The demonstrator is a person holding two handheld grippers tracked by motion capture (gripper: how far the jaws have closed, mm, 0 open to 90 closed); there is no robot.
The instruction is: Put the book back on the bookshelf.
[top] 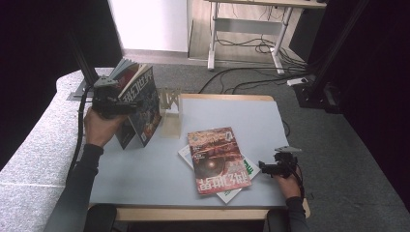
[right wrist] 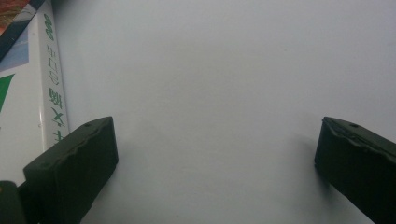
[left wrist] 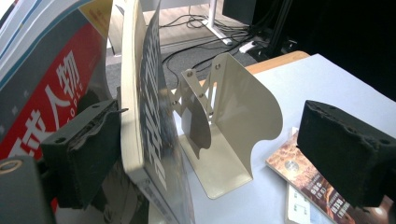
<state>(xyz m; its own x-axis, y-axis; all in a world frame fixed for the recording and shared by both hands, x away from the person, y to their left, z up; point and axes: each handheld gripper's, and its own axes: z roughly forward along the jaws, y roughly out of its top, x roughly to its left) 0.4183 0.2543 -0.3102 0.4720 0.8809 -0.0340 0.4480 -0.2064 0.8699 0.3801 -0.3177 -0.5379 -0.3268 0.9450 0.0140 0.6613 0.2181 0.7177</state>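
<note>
Two magazines stand on end at the table's left. One has a dark cover (top: 145, 104) (left wrist: 152, 121), the other a red cover (left wrist: 51, 88). My left gripper (top: 113, 104) (left wrist: 215, 158) is open around the dark one. Its spine sits against the left pad (left wrist: 79, 154), and the right pad (left wrist: 350, 154) is far off it. A cream metal bookend (top: 170, 104) (left wrist: 229, 126) stands just beyond. My right gripper (top: 270, 168) (right wrist: 215, 163) rests open near the table's right front, with bare table between its jaws.
A red-brown magazine (top: 216, 159) (left wrist: 317, 186) lies flat on a white one (top: 244, 169) (right wrist: 28, 107) at the centre front of the grey table (top: 145, 169). Cables and a desk frame (top: 251, 34) are on the floor beyond the far edge.
</note>
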